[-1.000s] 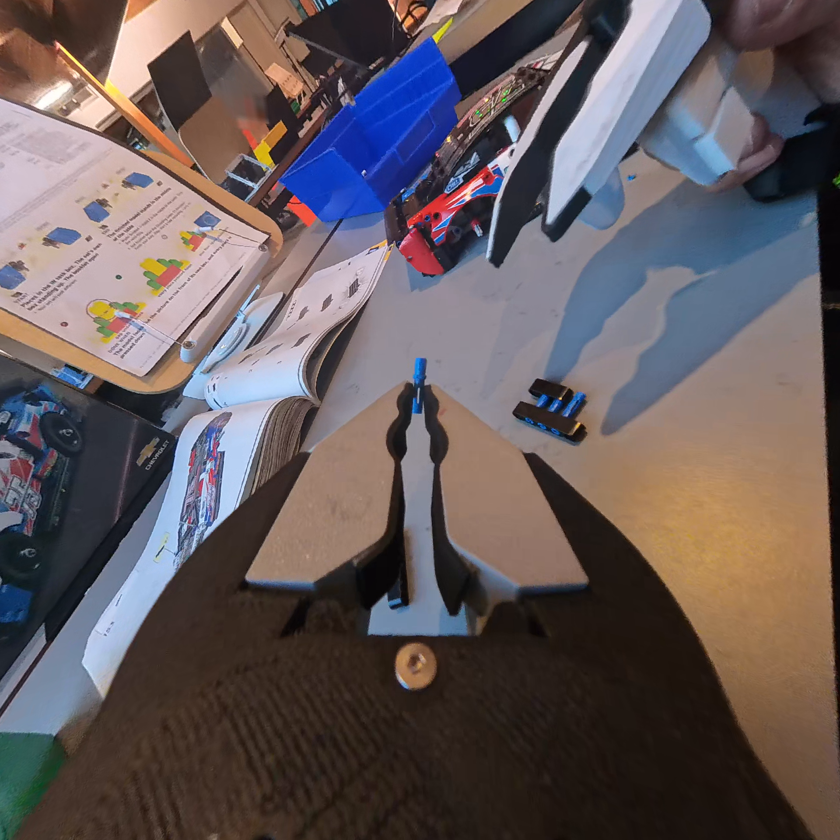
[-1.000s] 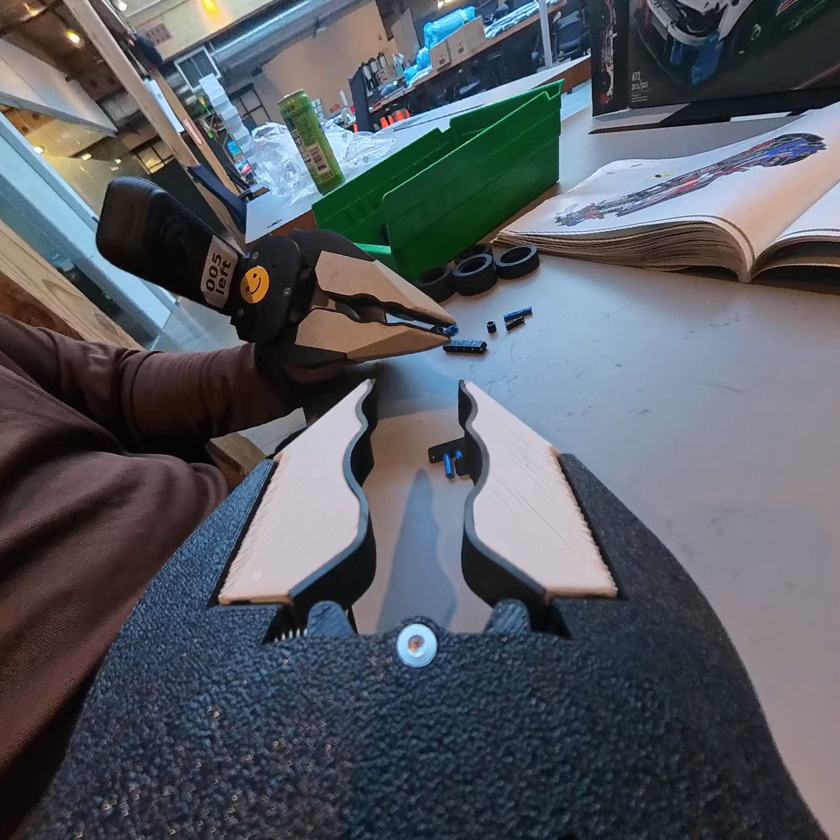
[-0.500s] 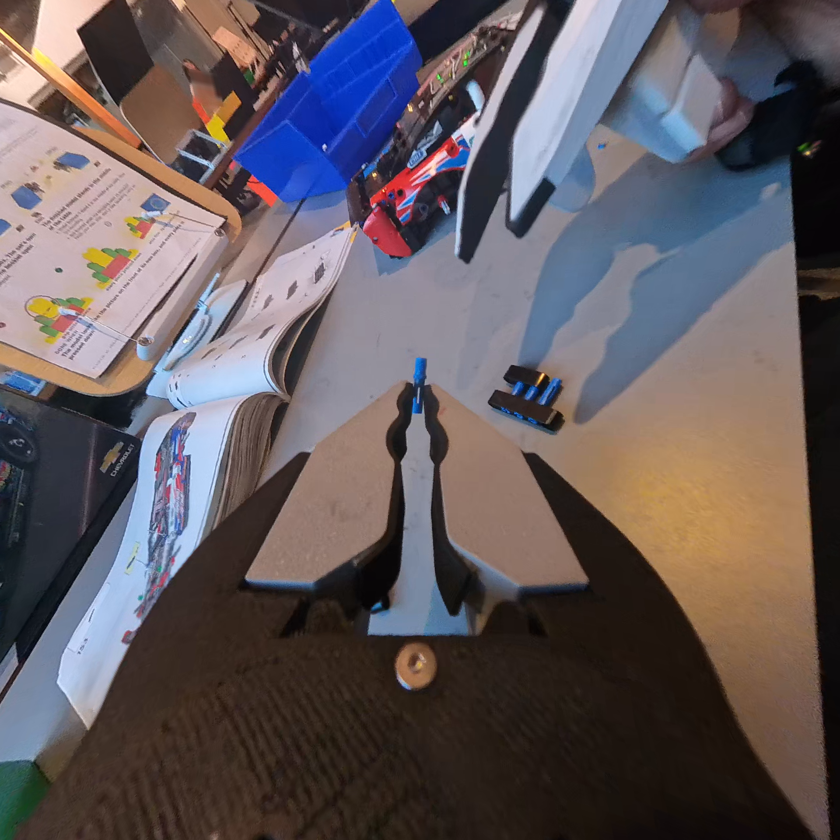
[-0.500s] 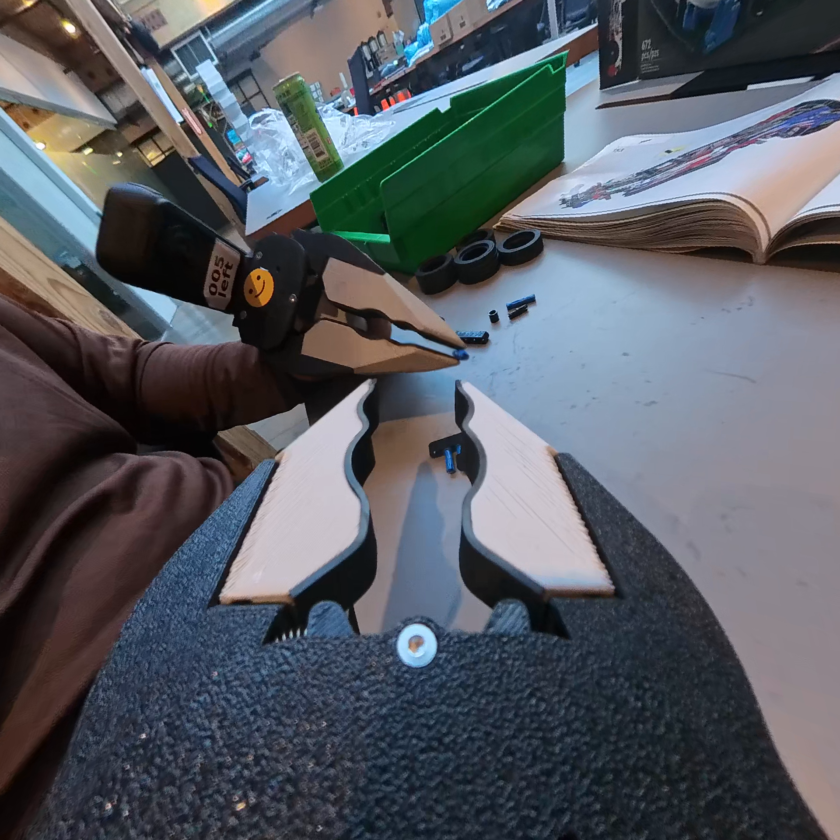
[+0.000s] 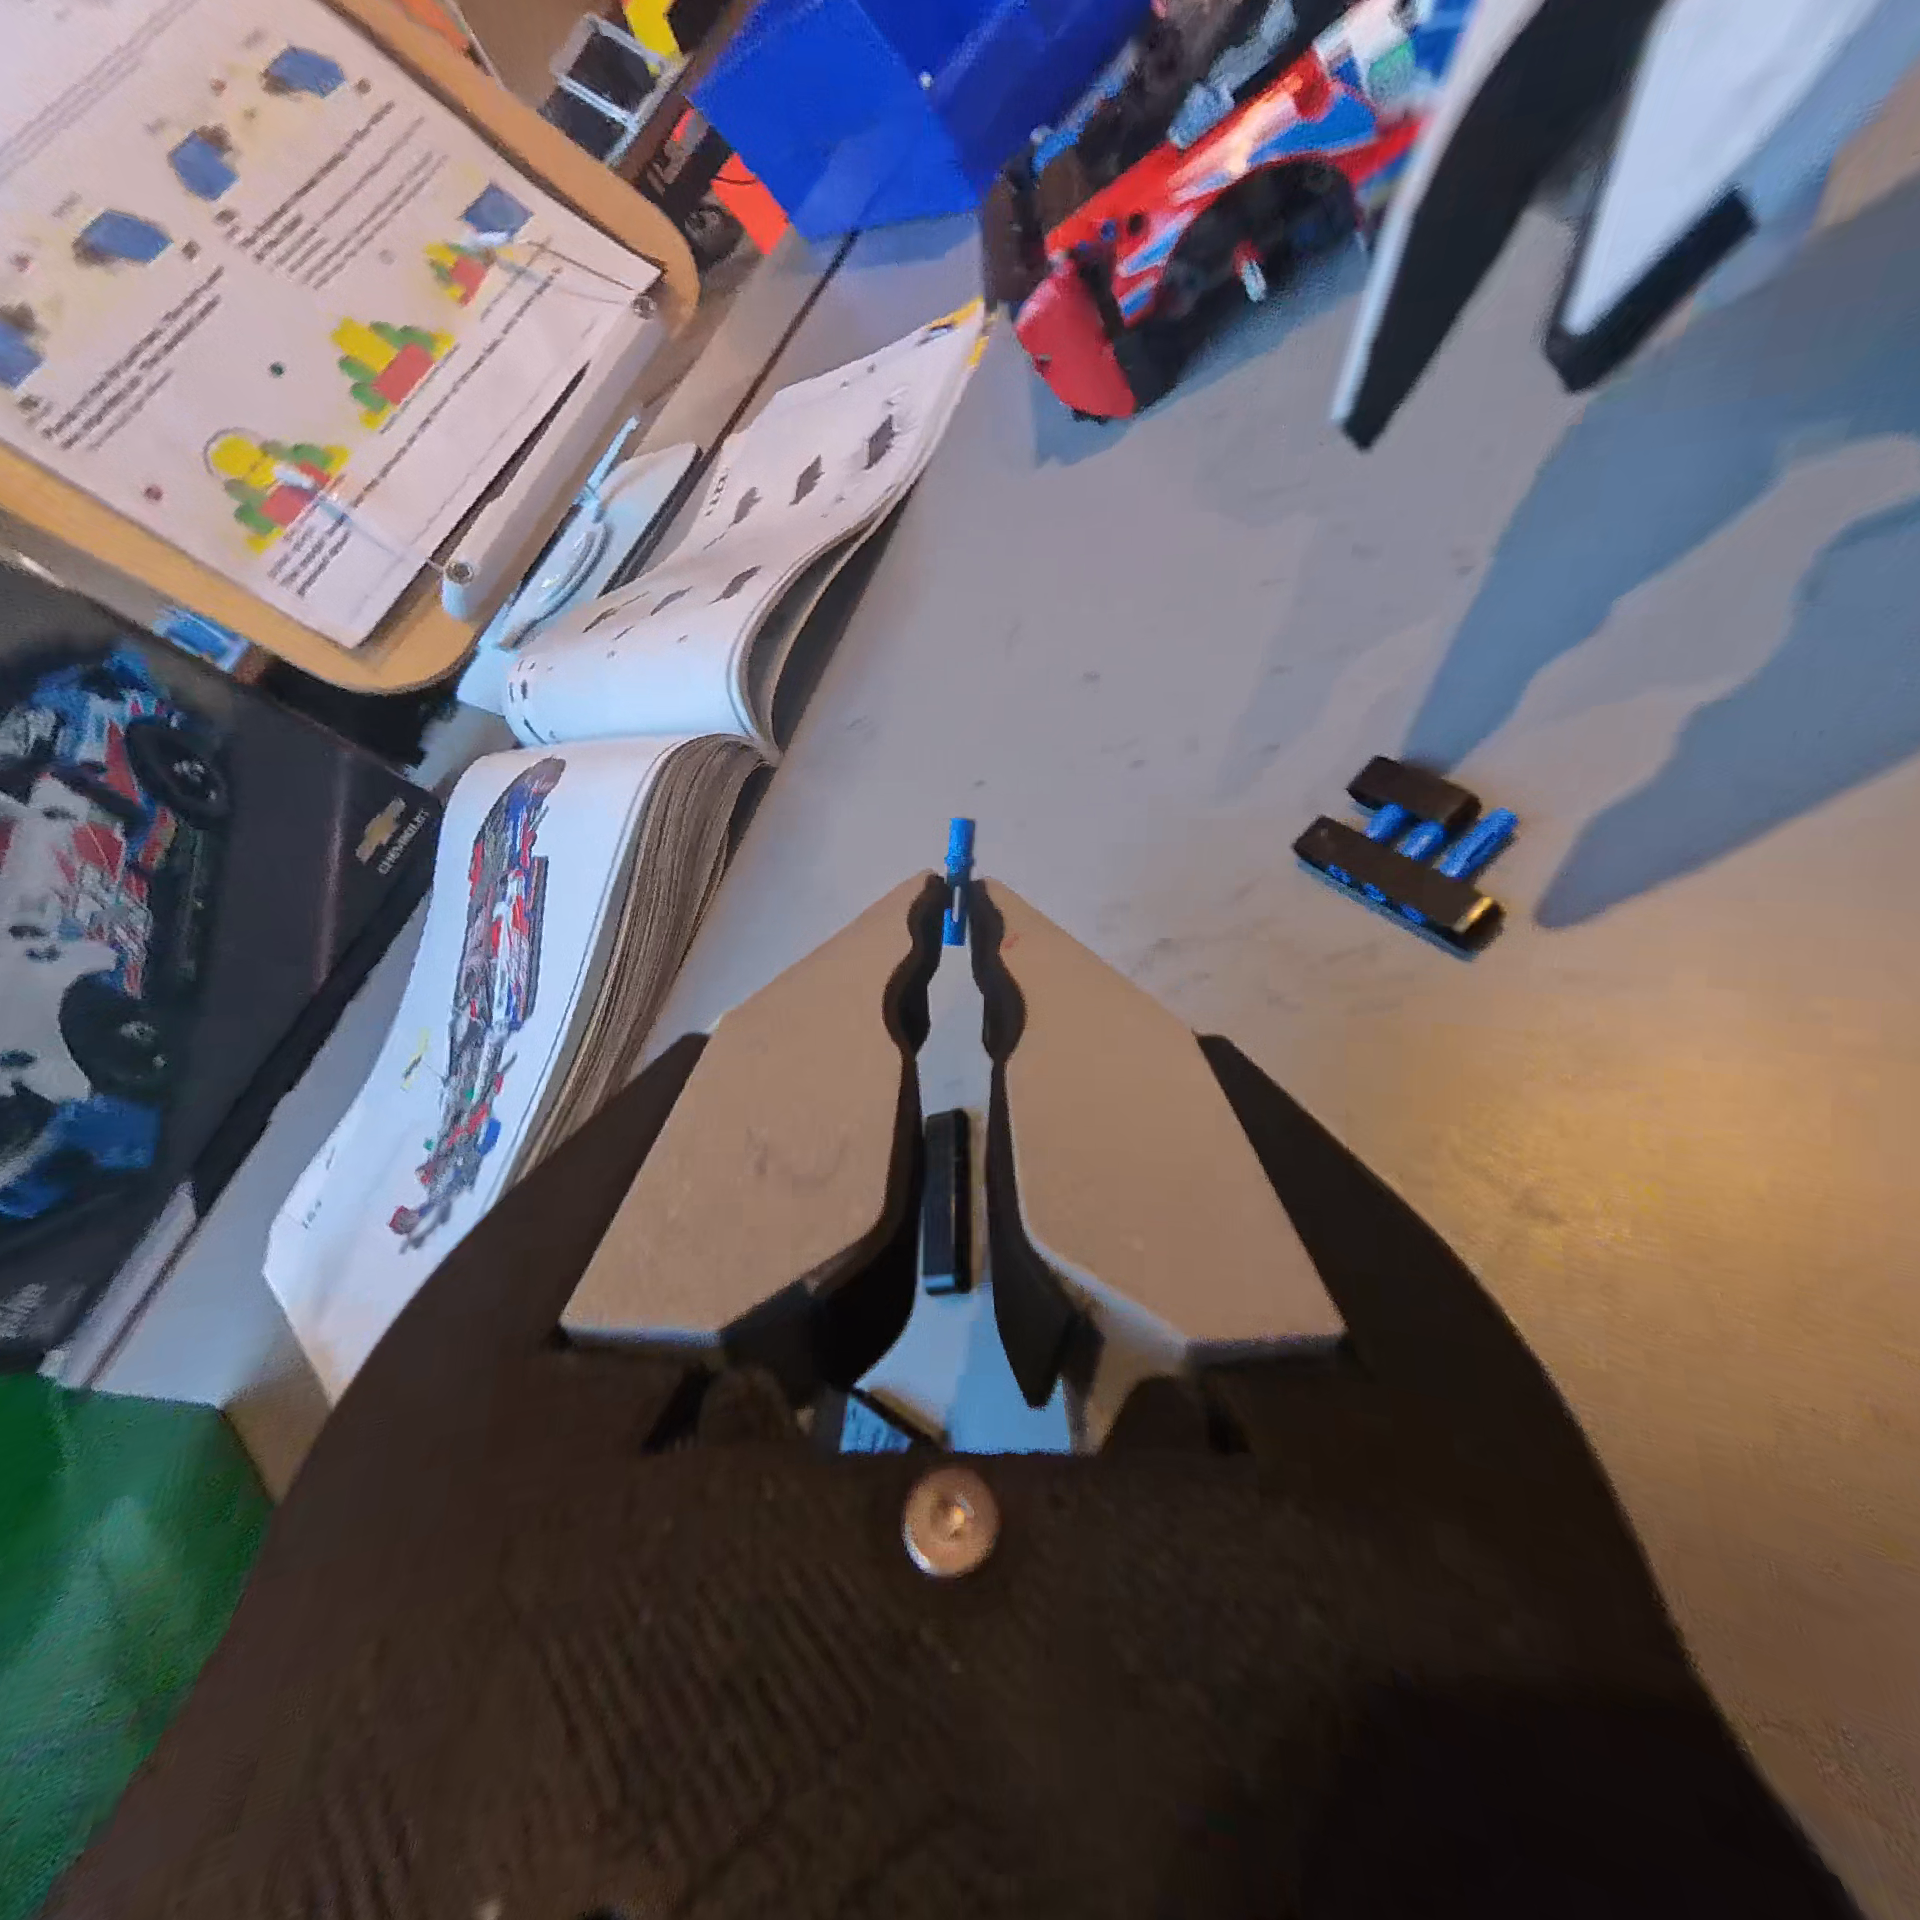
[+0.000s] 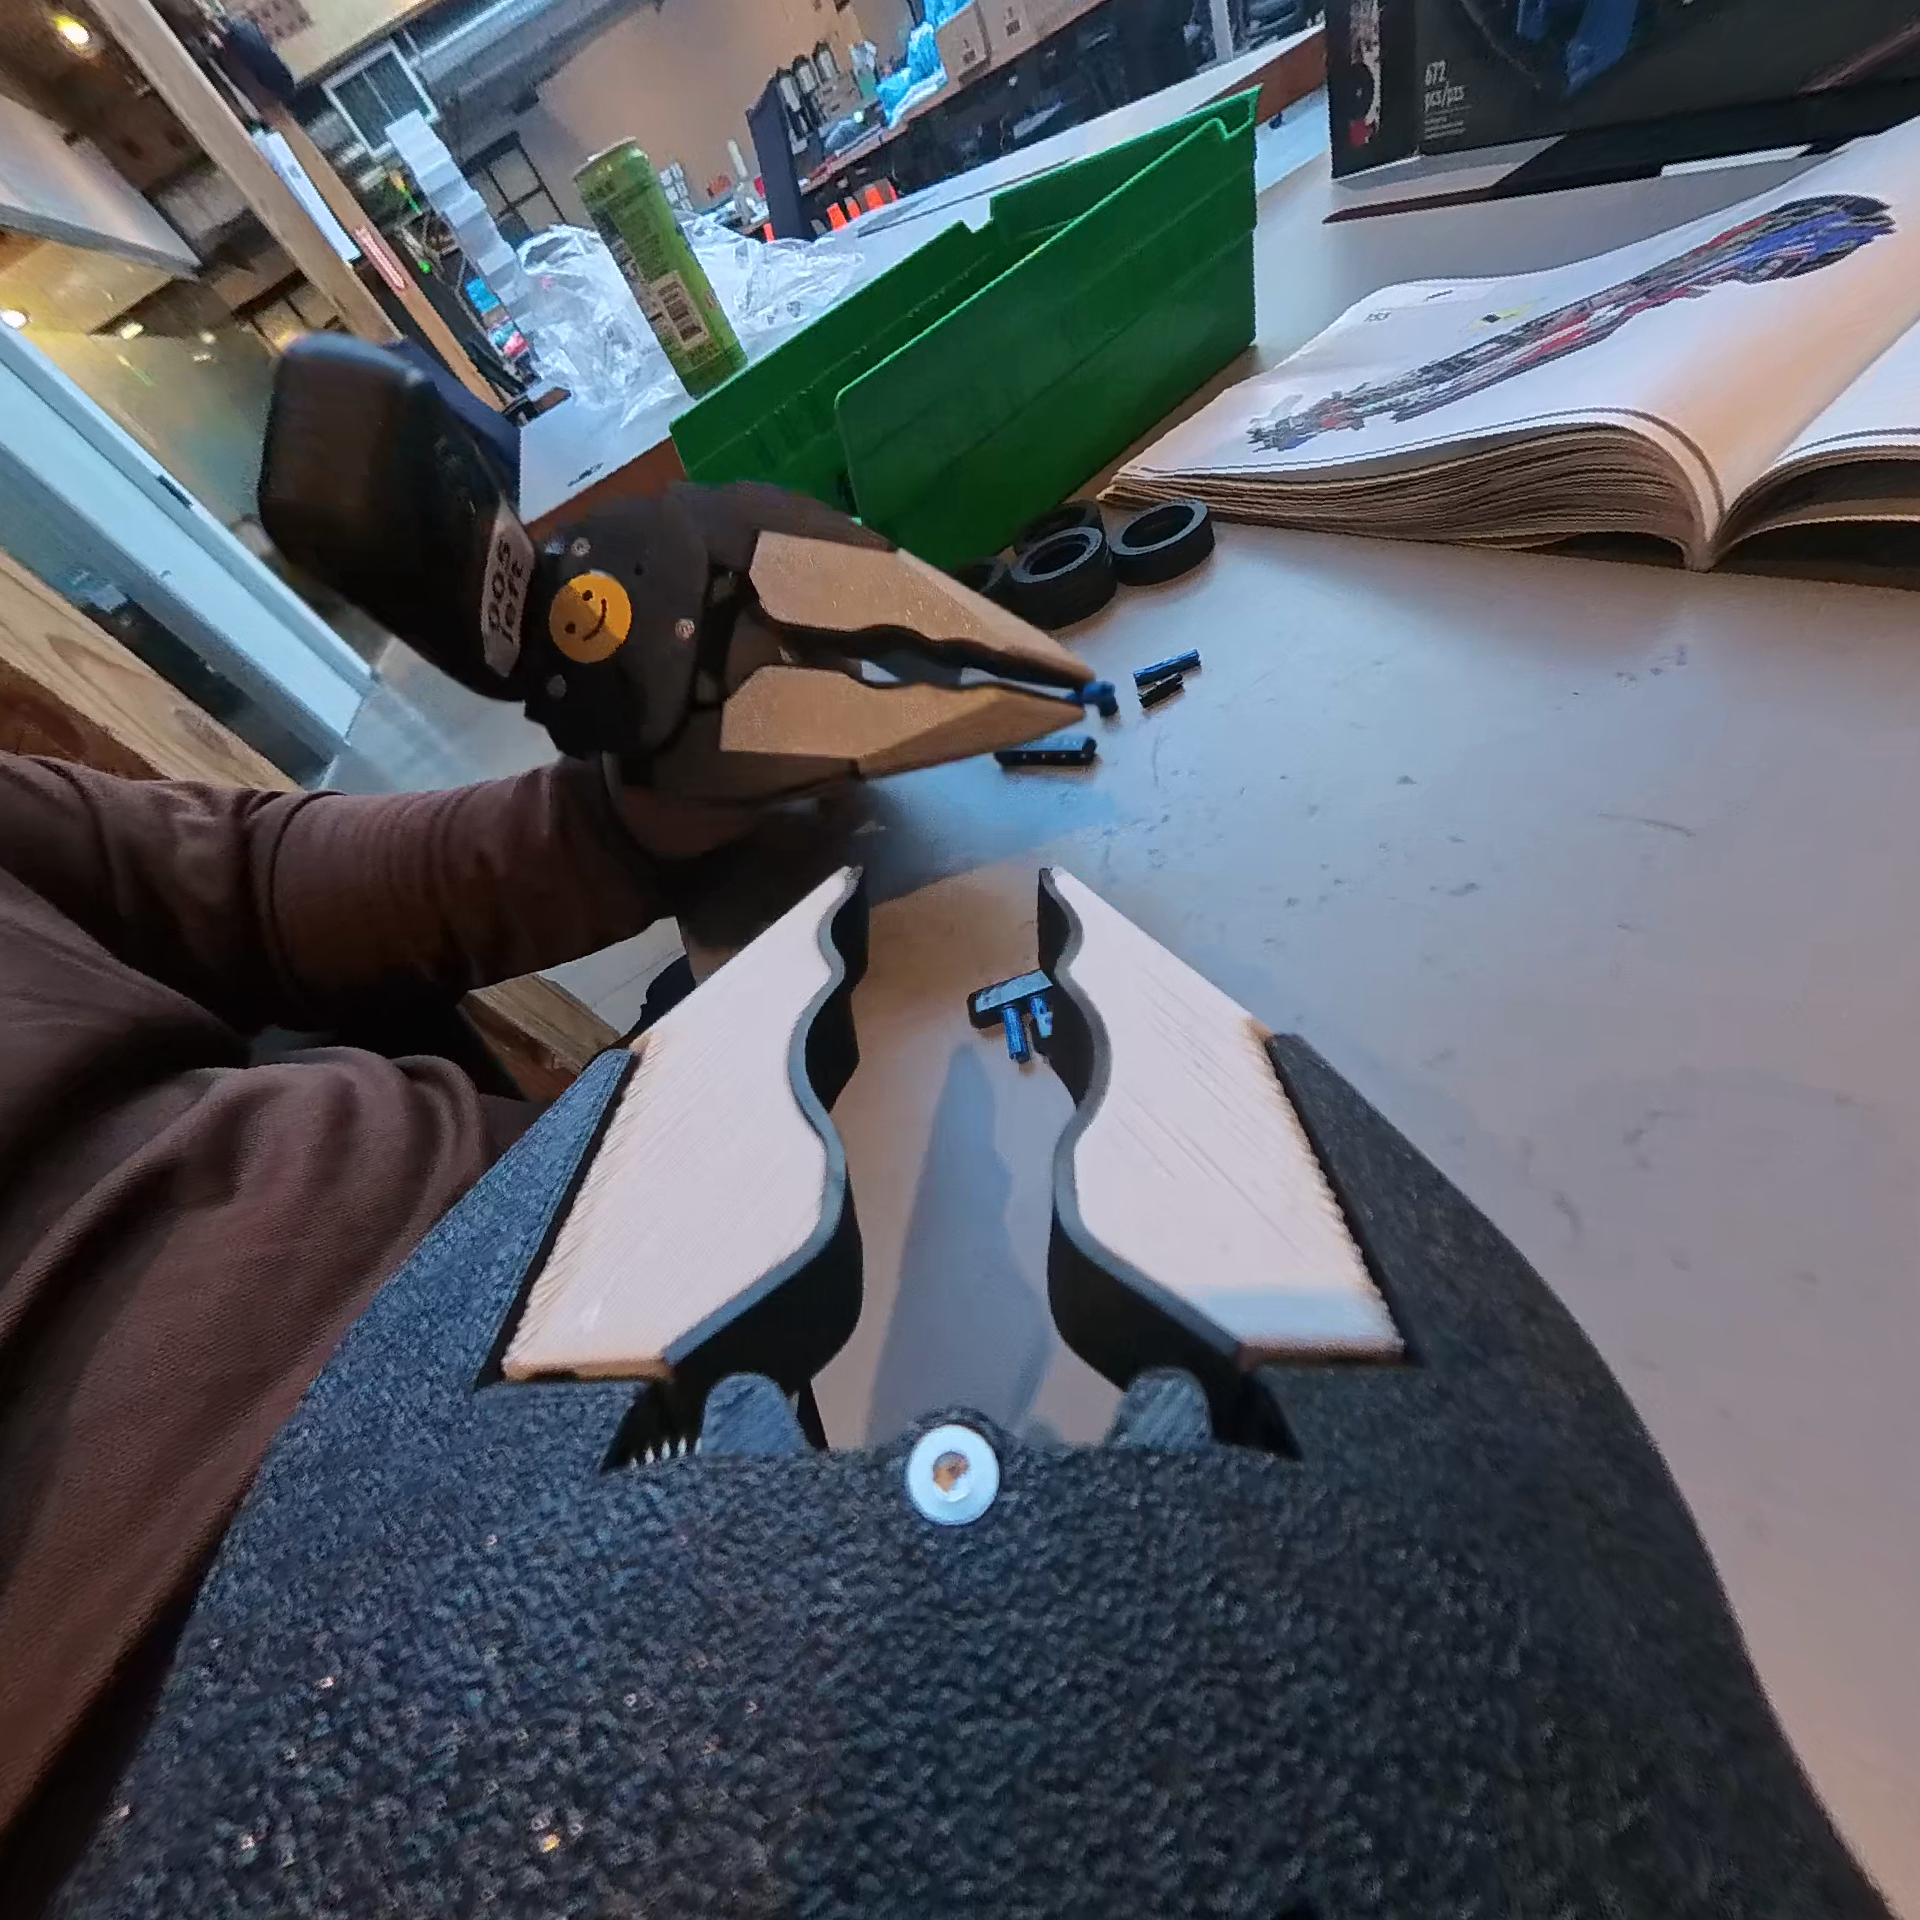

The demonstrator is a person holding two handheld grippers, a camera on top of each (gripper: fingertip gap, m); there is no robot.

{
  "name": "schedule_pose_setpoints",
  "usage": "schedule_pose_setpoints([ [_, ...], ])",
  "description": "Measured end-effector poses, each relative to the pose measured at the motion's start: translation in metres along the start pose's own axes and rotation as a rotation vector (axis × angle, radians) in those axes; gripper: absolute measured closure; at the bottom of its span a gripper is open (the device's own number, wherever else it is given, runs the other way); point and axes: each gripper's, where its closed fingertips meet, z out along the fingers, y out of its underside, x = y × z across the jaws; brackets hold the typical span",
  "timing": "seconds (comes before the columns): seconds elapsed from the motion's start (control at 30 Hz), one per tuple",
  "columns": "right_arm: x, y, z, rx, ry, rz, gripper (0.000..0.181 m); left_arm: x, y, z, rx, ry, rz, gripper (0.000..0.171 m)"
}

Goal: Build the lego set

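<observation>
My left gripper (image 5: 957,883) is shut on a small blue pin (image 5: 959,847) that sticks out past its tips, held above the table. A loose black beam (image 5: 945,1216) lies on the table under its fingers. A small assembly of black beams and blue pins (image 5: 1397,857) lies to its right. My right gripper (image 6: 951,883) is open and empty, hovering with that assembly (image 6: 1013,1008) on the table between its fingers. In the right wrist view the left gripper (image 6: 1081,696) holds the pin (image 6: 1101,696) above the black beam (image 6: 1049,753).
An open instruction book (image 5: 665,727) and a set box (image 5: 156,883) lie at the left. A red race car model (image 5: 1174,249) and a blue bin (image 5: 873,104) stand at the back. A green bin (image 6: 987,353), black tyres (image 6: 1101,556), loose pins (image 6: 1164,675) and a green can (image 6: 655,270) are beyond. There is about 10 cm between the tips of the two grippers.
My left gripper has moved with the blue pin away from the assembly and now hangs over the loose black beam. The right gripper has stayed open over the assembly.
</observation>
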Motion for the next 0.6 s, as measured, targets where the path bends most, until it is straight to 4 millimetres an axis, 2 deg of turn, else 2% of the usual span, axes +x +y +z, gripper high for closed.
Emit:
schedule_pose_setpoints([
  [0.17, 0.003, -0.001, -0.002, 0.008, 0.02, 0.006, 0.149, -0.006, -0.001, -0.004, 0.034, 0.025, -0.091, 0.17],
  [0.6, 0.005, 0.003, 0.001, -0.018, 0.021, 0.021, 0.149, 0.023, 0.004, 0.004, -0.045, 0.045, 0.161, 0.17],
])
